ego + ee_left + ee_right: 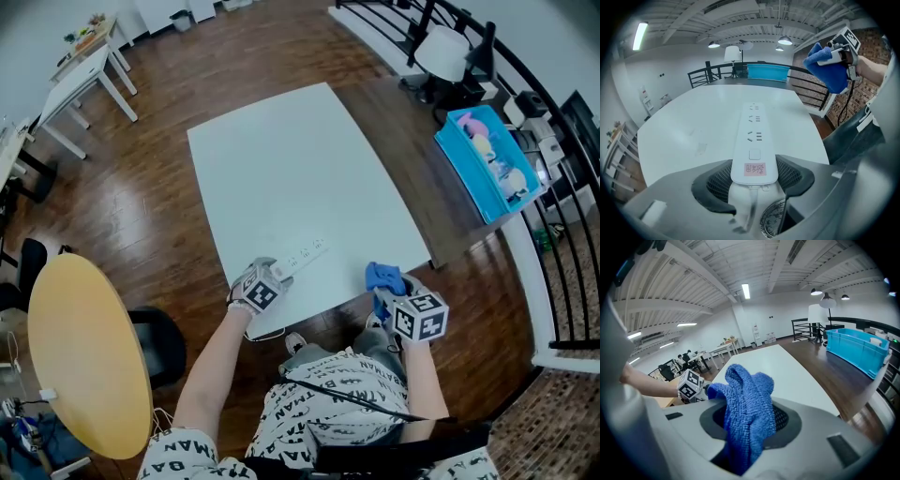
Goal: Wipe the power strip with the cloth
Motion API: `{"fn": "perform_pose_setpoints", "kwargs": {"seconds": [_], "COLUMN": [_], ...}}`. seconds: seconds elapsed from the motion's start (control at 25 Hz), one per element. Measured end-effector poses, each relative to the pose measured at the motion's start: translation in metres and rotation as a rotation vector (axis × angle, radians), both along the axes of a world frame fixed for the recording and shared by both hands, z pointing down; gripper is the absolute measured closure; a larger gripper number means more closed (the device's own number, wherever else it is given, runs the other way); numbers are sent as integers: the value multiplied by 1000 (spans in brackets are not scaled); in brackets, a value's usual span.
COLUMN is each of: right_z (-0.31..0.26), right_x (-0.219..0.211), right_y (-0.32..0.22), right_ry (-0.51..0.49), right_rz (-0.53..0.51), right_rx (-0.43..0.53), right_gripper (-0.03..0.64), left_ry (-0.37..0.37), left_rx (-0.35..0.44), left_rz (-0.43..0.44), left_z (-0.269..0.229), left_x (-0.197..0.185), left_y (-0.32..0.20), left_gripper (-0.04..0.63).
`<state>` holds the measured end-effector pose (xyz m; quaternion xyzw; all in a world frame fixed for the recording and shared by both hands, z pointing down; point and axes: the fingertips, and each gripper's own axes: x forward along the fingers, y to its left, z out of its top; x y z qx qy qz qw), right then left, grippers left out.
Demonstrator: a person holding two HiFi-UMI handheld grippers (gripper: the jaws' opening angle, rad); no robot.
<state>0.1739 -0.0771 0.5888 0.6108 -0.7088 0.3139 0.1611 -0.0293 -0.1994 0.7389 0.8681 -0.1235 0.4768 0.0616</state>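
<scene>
The left gripper has its jaws closed a good way in on the near end of the power strip, a dark pad against each long side of the white casing, just where a small pink label sits. The right gripper is clamped on the blue cloth, which bunches up out of the jaws in a loose fold and hangs down below them. With the white table as the reference: the power strip lies flat on it, close to the edge nearest the person and roughly midway along that edge. Its length runs at a slant away from the left gripper toward the table's middle, sockets facing up. The right gripper holds the cloth in the air just off the table's near right corner, apart from the strip and not touching the tabletop. Both of the person's forearms reach in from the table's near side. Off the table's right side stands a blue bin with pale things inside. Off its left near side is a round yellow tabletop, and a brown wooden floor surrounds the table.
</scene>
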Motion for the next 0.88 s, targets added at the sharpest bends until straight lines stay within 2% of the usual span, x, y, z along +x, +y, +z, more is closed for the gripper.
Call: {"fn": "perform_pose_setpoints", "kwargs": {"seconds": [0.24,0.52,0.72,0.88], "right_z": [-1,-16,-47,-61], "right_x": [-1,-9,-33,-46], "right_y": [-9,-44,-76,-90], "right_ry": [-7,-8,8,69], "right_rz": [-67,-225,-393,-493], "right_rx": [12,57,126,140], "right_gripper": [476,476,476,476], "left_ry": [27,110,105,105], "left_rx": [63,148,207,250], "left_rz": [-39,-123,-104,-81], "left_z": [-10,-80,-126,-150], "left_x": [2,-6,-2,15], "left_y": [7,25,49,65], "left_gripper": [322,322,322,322]}}
